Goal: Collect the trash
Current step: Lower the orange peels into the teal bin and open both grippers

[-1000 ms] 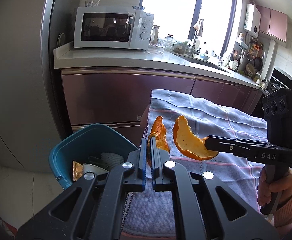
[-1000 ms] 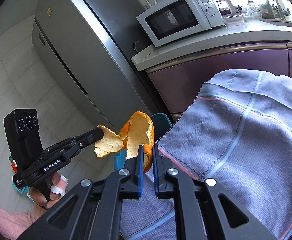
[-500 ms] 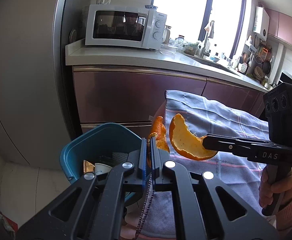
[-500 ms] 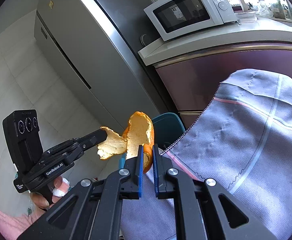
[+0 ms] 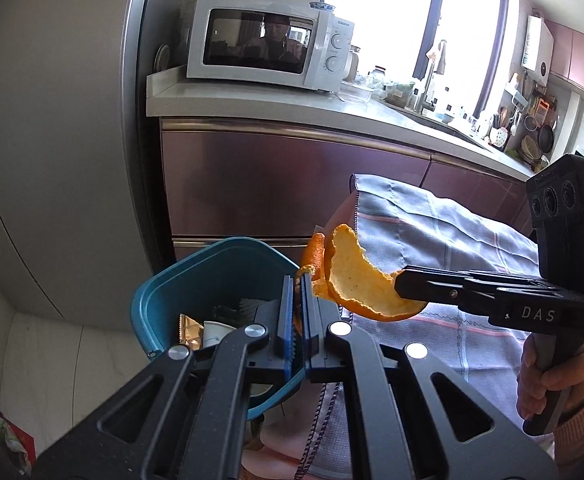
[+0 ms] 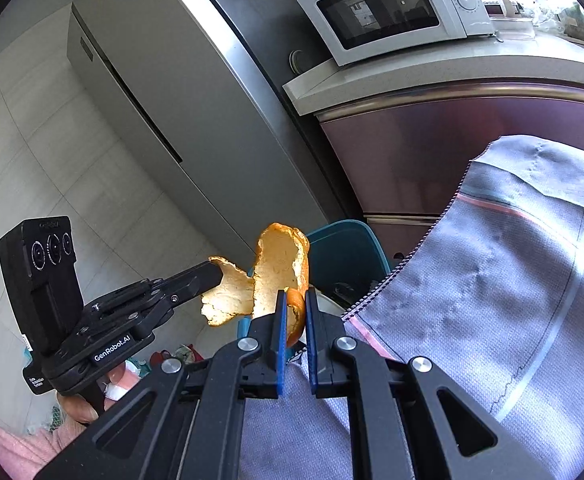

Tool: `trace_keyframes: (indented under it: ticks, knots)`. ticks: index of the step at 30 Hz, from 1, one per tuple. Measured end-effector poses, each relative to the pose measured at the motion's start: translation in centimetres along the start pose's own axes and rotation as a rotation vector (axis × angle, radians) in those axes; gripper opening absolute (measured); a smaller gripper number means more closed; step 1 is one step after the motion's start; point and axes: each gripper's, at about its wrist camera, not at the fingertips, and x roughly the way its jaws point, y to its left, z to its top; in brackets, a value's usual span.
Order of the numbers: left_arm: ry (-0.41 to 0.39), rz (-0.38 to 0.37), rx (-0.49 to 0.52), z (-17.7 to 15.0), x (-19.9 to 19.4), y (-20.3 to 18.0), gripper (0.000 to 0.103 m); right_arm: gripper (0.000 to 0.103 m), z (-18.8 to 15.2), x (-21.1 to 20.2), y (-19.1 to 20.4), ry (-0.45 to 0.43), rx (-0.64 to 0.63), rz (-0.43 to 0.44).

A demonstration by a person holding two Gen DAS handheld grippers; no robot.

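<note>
Holding curled orange peel pieces [image 5: 356,280] clamped in both closed grippers, left gripper [image 5: 298,280] and right gripper [image 6: 292,304]; I judge the teal plastic bin [image 5: 212,268] probably lies below-left of the cloth-covered table's corner [image 5: 356,180], nearer my left.

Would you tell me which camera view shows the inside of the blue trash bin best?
The left wrist view: the blue trash bin shows its open mouth and the trash inside. The right wrist view shows only its rim behind the orange peel.

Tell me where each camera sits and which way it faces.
Left wrist: on the left gripper, facing the teal plastic bin and kitchen counter; shows the right gripper and hand.
Right wrist: on the right gripper, facing the grey fridge; shows the left gripper.
Shared: both grippers pinch orange peel; white microwave, grey cloth.
</note>
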Motion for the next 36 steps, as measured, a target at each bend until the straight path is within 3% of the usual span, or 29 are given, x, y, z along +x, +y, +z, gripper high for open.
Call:
trace_keyframes:
  ticks: [36]
  knots:
    - [0.07,0.06,-0.062,-1.3,4.8,2.6,0.004,0.007,1.0,6.0,0.0,0.114,-0.004,-0.042]
